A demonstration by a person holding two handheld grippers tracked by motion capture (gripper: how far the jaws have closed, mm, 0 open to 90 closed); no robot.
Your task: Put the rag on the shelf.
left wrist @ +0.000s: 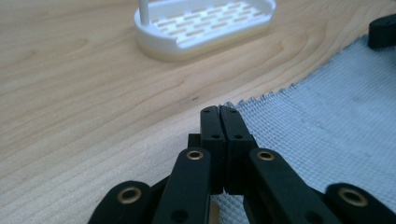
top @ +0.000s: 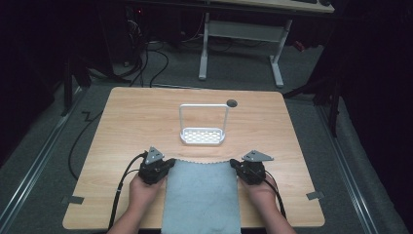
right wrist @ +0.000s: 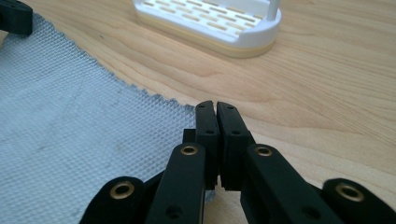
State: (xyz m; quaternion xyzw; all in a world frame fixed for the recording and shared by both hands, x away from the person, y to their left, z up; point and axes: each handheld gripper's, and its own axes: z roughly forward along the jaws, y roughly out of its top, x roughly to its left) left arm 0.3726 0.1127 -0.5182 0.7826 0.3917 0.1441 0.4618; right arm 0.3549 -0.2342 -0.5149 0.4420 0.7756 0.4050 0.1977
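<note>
On a wooden table (top: 122, 126), the left tongs (left wrist: 219, 112) lie low, clamped shut on the far left corner of a grey cloth (top: 200, 195). The right tongs (right wrist: 215, 108) pinch its far right corner. Just beyond the cloth stands an empty white slotted rack (top: 202, 136).

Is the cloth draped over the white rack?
No, the cloth lies flat on the table, apart from the rack standing farther back.

Cloth (top: 200, 195) on table (top: 122, 126) front edge, rack (top: 203, 135) behind it
</note>
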